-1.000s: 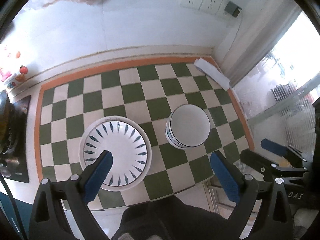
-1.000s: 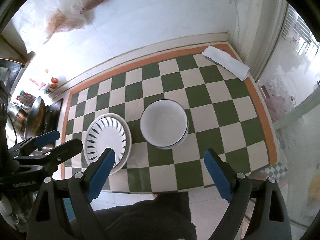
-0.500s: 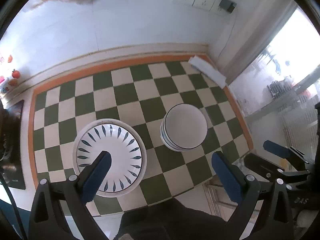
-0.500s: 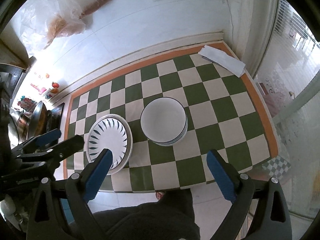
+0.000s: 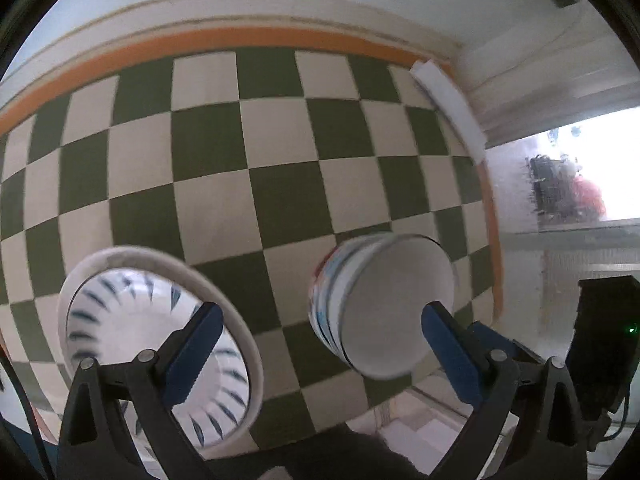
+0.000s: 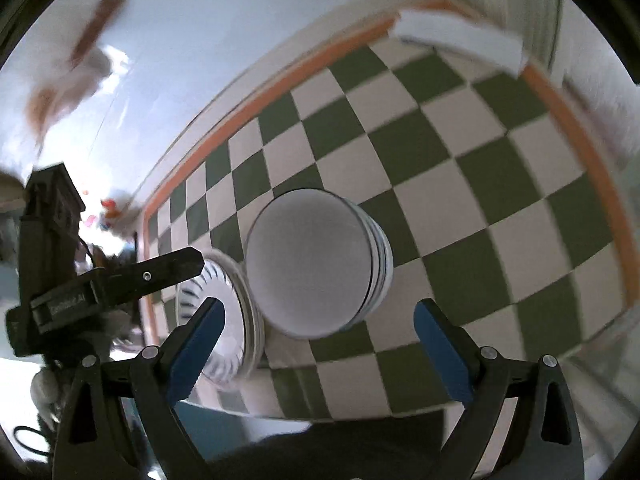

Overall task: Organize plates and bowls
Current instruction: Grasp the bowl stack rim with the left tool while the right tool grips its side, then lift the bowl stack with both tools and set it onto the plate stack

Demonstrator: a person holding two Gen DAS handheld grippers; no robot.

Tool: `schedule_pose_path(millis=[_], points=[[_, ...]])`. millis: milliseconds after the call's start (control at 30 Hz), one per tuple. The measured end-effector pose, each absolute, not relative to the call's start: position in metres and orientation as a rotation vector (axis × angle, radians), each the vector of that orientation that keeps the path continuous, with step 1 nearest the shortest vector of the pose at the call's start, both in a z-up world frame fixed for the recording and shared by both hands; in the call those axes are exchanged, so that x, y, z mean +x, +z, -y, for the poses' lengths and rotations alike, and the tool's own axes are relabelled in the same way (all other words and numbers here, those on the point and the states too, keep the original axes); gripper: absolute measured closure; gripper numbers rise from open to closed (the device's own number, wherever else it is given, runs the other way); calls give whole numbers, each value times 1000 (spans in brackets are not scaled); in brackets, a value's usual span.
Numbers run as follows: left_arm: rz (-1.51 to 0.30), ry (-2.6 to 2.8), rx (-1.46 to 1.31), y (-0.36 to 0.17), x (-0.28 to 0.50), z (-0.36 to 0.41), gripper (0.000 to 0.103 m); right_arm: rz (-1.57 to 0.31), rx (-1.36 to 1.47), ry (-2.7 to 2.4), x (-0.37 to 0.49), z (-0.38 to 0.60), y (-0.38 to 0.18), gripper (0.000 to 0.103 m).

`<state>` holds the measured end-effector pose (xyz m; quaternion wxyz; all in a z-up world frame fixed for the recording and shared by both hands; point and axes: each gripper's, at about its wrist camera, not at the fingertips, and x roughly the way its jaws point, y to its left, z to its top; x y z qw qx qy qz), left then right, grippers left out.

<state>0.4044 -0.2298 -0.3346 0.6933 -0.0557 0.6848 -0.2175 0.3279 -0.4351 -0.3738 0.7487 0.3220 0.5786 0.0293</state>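
**Both grippers hanging open over the plates and bowls**

The left gripper [image 5: 320, 344] is hovering low above the checked cloth [image 5: 248, 160], its jaws standing wide apart and gripping nothing. The plates [image 5: 120, 320], a white stack with dark leaf marks round the well, are lying at the near left of the cloth, and the gripper's left finger is crossing in front of them. The bowls [image 5: 392, 300], a nested white stack with blue bands on the sides, are sitting just right of the plates, with the right finger overlapping their near edge; whether either finger is touching cannot be told.

The right gripper [image 6: 316, 336] is hanging over the same spot, jaws likewise spread and holding nothing. In its view the bowls [image 6: 308, 268] are lying between the two fingers, and the plates [image 6: 224, 320] are sitting just left of them, rims nearly meeting. A folded white towel [image 6: 460, 40] is lying at the far right corner of the cloth [image 6: 460, 152], well apart from the dishes. Both views are blurred
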Motion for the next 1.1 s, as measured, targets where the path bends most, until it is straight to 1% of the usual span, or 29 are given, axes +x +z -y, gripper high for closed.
schedule_pose_path(millis=[233, 500, 533, 600, 633, 667, 700, 767, 800, 833, 867, 1100], points=[[-1685, -562, -164, -380, 429, 251, 2, -1323, 886, 106, 349, 448, -440, 5], [-1786, -641, -172, -409, 436, 274, 3, -1382, 986, 140, 359, 447, -480, 6], [-1790, -645, -173, -411, 437, 275, 4, -1389, 992, 147, 360, 446, -484, 7], [-1797, -657, -181, -415, 438, 278, 17, -1400, 1002, 157, 363, 444, -491, 9], [-1806, -666, -180, -417, 437, 279, 21, -1409, 1005, 152, 364, 443, -495, 11], [-1817, -674, -178, -419, 436, 281, 30, -1413, 1013, 151, 365, 442, -498, 15], [-1824, -678, -178, -421, 438, 281, 35, -1413, 1023, 153, 365, 441, -500, 17], [-1832, -687, -177, -424, 437, 283, 37, -1416, 1038, 155, 367, 440, -504, 29], [-1835, -694, -171, -426, 435, 283, 40, -1418, 1036, 149, 368, 440, -505, 31], [-1831, -696, -165, -426, 435, 283, 41, -1417, 1031, 144, 369, 439, -506, 34], [-1826, -701, -163, -426, 434, 283, 41, -1421, 1025, 136, 370, 439, -508, 40], [-1751, -725, -137, -420, 424, 281, 41, -1388, 1022, 137, 369, 439, -506, 45]])
